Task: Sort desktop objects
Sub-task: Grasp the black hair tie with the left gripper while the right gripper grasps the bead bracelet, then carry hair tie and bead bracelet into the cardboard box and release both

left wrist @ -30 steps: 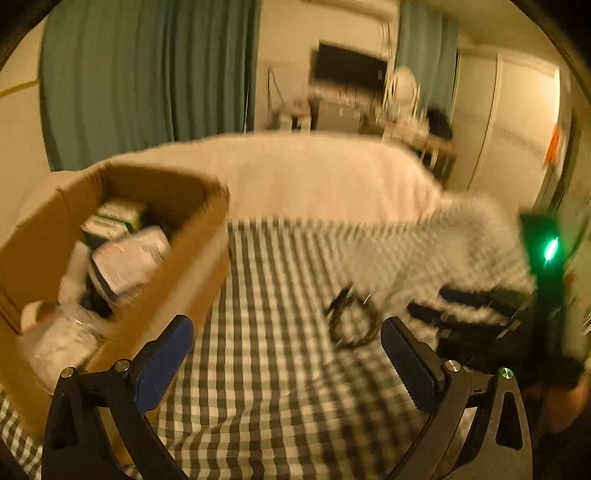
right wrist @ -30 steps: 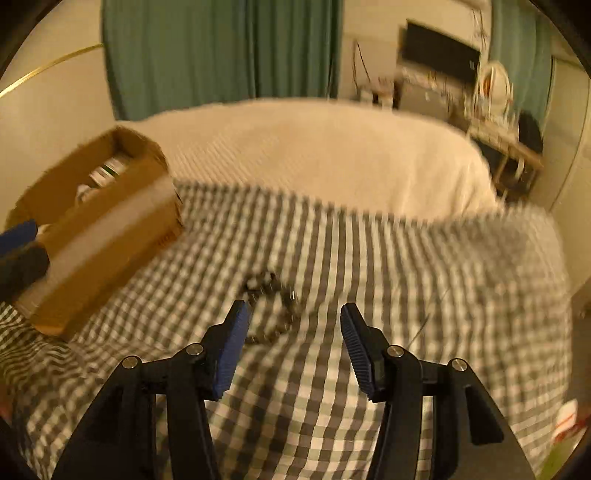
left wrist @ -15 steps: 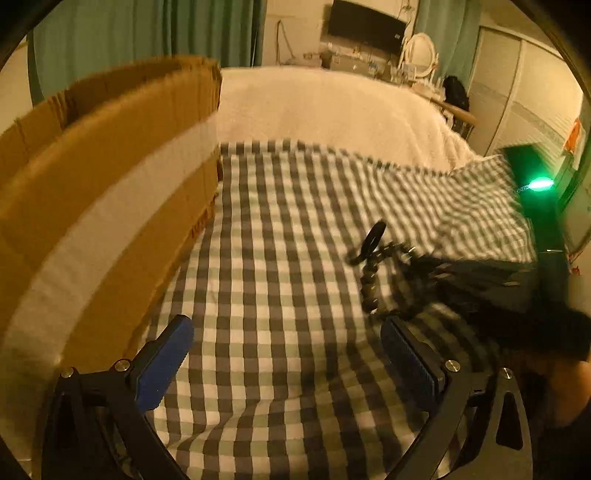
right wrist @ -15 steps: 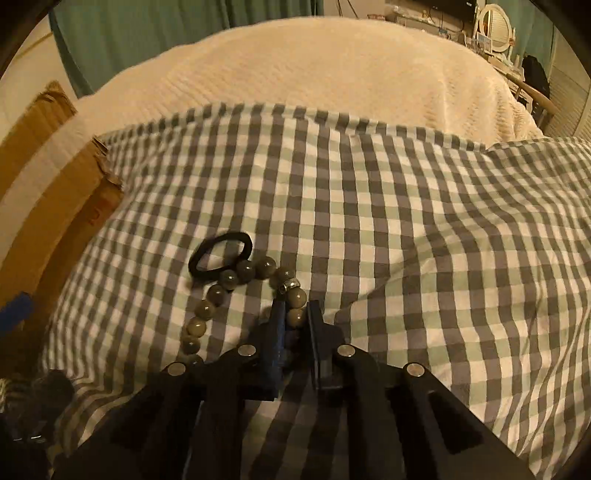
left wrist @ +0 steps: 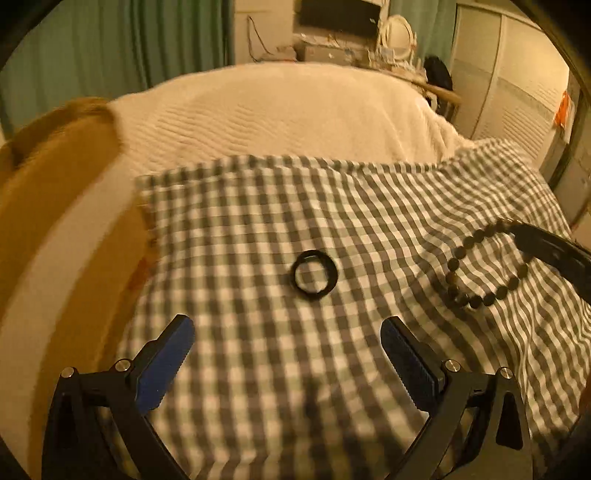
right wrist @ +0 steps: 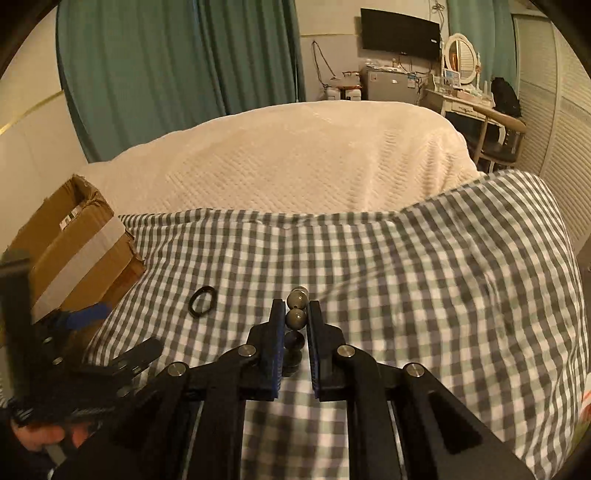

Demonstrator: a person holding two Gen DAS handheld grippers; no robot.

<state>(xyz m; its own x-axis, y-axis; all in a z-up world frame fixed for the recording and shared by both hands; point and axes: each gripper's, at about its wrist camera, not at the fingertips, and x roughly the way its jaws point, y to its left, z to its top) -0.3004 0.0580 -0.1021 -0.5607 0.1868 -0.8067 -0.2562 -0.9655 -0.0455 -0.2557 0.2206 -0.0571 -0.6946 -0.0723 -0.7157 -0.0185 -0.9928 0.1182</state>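
Bead bracelet (right wrist: 296,309) sits pinched in the closed right gripper (right wrist: 296,318), mid-sort; next calls for carrying it to the cardboard box (right wrist: 74,236) at left, while the left gripper (left wrist: 286,341) gapes empty near the black hair tie (left wrist: 314,275).

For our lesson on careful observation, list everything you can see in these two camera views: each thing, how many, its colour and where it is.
bead bracelet: one, dark olive beads, hanging from the right gripper above the cloth
hair tie: one, black, lying on the checked cloth ahead of the left gripper
cardboard box: one, brown with a pale tape strip, at the cloth's left edge
checked cloth: one, grey and white, spread over the near part of the bed
blanket: one, cream, behind the cloth
curtains: teal, back wall
television: one, black, on the wall
mirror: one, white frame, on the dressing table
left gripper: black, blue pads, open
right gripper: black, shut on the bracelet
hand: one, lower left, holding the left gripper
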